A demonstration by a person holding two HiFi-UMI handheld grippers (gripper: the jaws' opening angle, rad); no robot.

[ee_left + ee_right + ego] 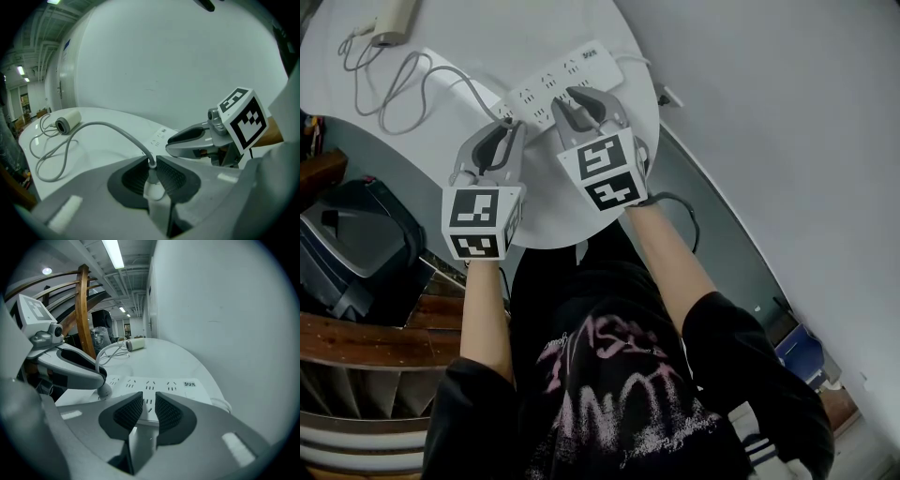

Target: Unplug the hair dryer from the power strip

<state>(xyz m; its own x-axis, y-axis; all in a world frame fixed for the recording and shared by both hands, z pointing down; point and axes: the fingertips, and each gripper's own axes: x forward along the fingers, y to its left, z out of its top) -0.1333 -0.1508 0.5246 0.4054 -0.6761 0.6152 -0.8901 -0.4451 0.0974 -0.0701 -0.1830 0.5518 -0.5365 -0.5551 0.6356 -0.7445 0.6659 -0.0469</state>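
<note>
A white power strip (555,81) lies on the round white table (497,33). The pale hair dryer (394,19) rests at the table's far left, and its grey cord (403,94) loops back to the strip's left end. My left gripper (511,125) is shut on the dryer's white plug (153,187), which sits at that left end of the strip (159,380). Whether the plug is seated in its socket I cannot tell. My right gripper (581,101) is beside it, shut with nothing between the pads, its tips down on the middle of the strip. The dryer (67,121) shows beyond the left gripper's jaws.
The strip's own lead (661,94) hangs off the table's right edge. A dark case (356,239) and curved wooden rails (356,337) stand at floor level on the left. A pale wall rises behind the table. A blue object (802,352) sits at the lower right.
</note>
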